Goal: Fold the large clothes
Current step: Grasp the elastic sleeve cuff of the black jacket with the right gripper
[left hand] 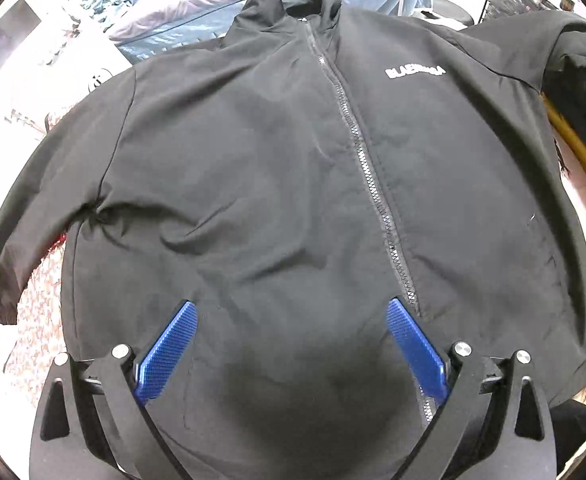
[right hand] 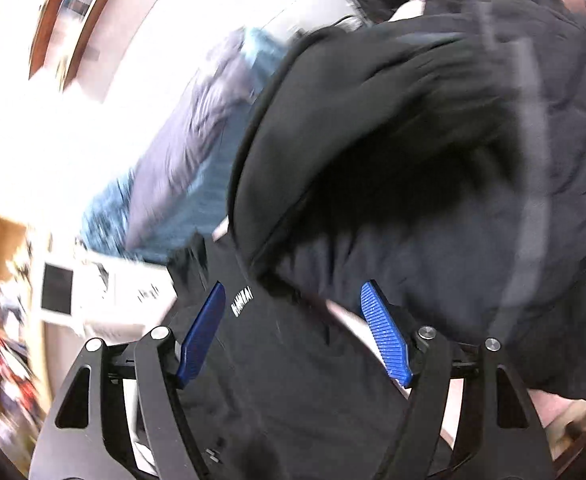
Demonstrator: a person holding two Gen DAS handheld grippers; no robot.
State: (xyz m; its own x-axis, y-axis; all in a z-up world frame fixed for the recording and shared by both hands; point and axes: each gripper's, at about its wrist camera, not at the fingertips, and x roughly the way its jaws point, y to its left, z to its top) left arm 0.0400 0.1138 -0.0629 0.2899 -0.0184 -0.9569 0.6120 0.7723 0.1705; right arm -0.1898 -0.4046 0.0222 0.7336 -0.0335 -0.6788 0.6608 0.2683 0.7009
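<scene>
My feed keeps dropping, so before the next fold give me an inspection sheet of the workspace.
Surface: patterned cover, mostly hidden under the jacket.
Job's things: black jacket front up, zipper closed, white logo, left-side sleeve spread out.
Clutter: blue-grey fabric pile beyond the collar; white box.
Grippers: left hand-held gripper open above the hem; right hand-held gripper open, view motion-blurred.
Cables: nothing seen.
Surroundings: yellow curved rim at the right edge.

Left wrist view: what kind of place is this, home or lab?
Probably a home, likely a bedroom. The black jacket lies on a floral-patterned cover, a pile of bluish clothes or bedding sits behind it, and household clutter lies at left.
</scene>
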